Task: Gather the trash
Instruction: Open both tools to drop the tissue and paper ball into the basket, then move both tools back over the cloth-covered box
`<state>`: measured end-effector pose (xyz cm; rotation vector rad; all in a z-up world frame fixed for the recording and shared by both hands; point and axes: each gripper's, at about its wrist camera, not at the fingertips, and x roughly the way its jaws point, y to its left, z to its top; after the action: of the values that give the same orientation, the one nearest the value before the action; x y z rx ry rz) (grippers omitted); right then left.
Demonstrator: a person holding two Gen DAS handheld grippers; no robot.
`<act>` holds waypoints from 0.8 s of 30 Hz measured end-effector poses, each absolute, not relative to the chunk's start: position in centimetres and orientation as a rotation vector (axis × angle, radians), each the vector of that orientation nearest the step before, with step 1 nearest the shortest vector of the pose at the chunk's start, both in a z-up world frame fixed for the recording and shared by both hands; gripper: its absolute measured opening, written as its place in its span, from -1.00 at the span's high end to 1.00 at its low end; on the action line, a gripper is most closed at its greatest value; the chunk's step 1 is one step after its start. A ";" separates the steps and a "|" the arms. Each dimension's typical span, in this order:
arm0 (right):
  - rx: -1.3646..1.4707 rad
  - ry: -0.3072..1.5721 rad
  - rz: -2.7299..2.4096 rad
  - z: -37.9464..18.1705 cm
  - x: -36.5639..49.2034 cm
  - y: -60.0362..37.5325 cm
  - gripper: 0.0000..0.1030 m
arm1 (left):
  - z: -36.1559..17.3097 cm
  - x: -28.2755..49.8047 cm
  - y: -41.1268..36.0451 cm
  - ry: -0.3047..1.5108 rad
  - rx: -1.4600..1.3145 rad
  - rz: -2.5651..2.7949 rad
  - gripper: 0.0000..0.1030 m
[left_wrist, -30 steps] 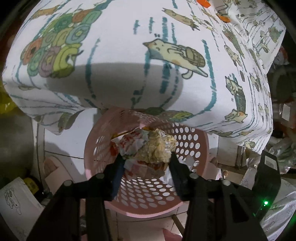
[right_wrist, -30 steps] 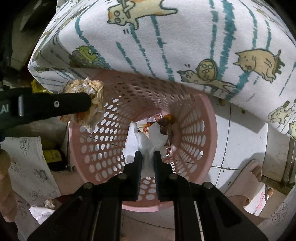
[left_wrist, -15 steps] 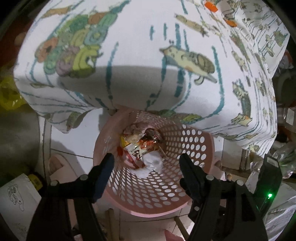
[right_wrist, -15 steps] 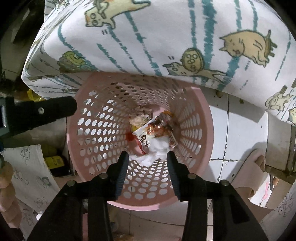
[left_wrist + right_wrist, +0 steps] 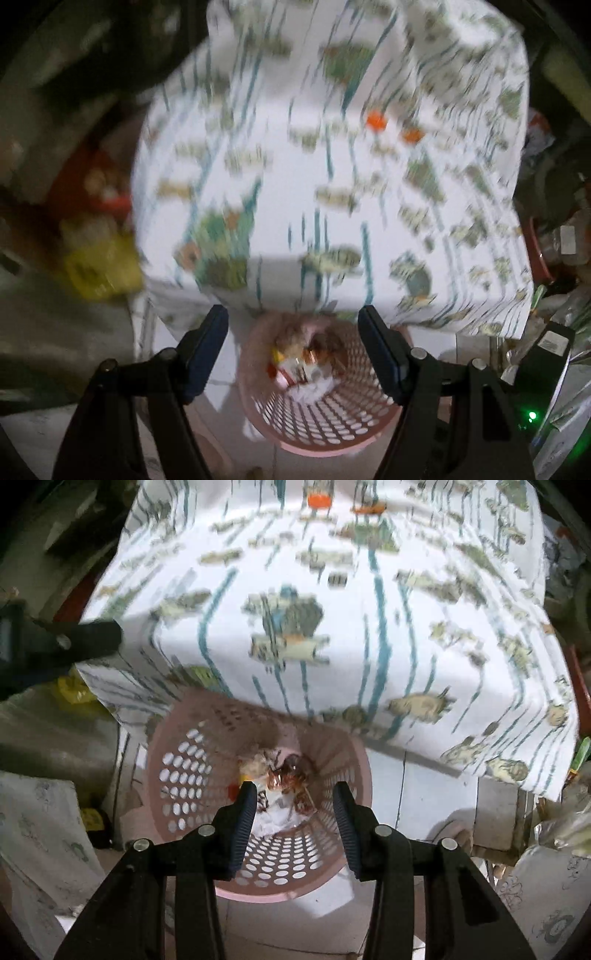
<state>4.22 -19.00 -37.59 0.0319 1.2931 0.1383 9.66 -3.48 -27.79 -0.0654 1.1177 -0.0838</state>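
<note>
Your left gripper [image 5: 293, 332] hangs above the pink perforated basket [image 5: 325, 421] with its jaws standing wide apart and nothing between them; this view is badly smeared, so fine detail is lost. Your right gripper [image 5: 294, 803] also points down into the same basket [image 5: 192, 775], its jaws apart as well, though less widely, and they hold nothing. The collected trash [image 5: 284, 775] lies at the bottom of the basket: crumpled white paper [image 5: 277, 818], a shiny reddish-brown wrapper [image 5: 291, 771] and a few paler scraps beside it, all loosely heaped together and touching. From the left view you see the same heap [image 5: 303, 358] down in the basket, with a bit of yellow and white among it. The basket stands on a pale tiled floor [image 5: 424, 786], tucked partly under the edge of a table draped in a white cloth [image 5: 332, 609] printed with cartoon cats and teal stripes. Two small orange things [image 5: 319, 499] sit far back on the cloth, too blurred to name. In the right view one black finger [image 5: 88, 640] of your left gripper shows at the left edge, level with the cloth's edge and well clear of the basket rim. A yellow bag [image 5: 99, 269] lies on the floor left of the table, and clutter fills the dark right side.
</note>
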 end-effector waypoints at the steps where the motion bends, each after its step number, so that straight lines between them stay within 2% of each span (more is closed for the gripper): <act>1: 0.021 1.264 0.131 -36.8 4.2 -19.1 0.13 | -26.9 9.5 -3.4 1.092 -0.060 -0.085 -0.37; 5: -0.062 1.145 0.110 -33.7 4.3 -19.0 0.13 | -23.4 8.6 -3.0 0.977 -0.026 -0.075 -0.40; 7: -0.057 1.112 0.115 -32.4 4.4 -19.2 0.12 | -21.9 8.2 -2.8 0.929 -0.008 -0.069 -0.56; 8: -0.043 1.103 0.114 -31.8 4.5 -19.3 0.12 | -21.2 8.1 -2.8 0.904 0.003 -0.068 -0.73; 10: -0.006 1.084 0.114 -30.8 4.8 -19.7 0.12 | -19.9 7.5 -2.9 0.855 0.029 -0.073 -0.78; 12: 0.001 1.054 0.108 -29.8 5.0 -20.0 0.12 | -18.9 7.1 -2.9 0.821 0.040 -0.060 -0.95; 21: -0.050 0.866 0.102 -22.8 6.8 -20.5 0.11 | -12.4 6.0 -2.3 0.644 0.029 -0.065 -1.00; 23: -0.036 0.823 0.110 -20.7 7.2 -21.0 -0.04 | -11.2 6.1 -2.8 0.642 0.067 -0.087 -1.00; 24: -0.030 0.803 0.111 -19.8 7.2 -21.3 -0.18 | -10.3 6.0 -2.9 0.619 0.080 -0.056 -1.00</act>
<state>7.22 -21.25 -19.78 -0.0300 0.8033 0.1106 6.00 -2.89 -10.33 0.0802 0.6193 -0.0561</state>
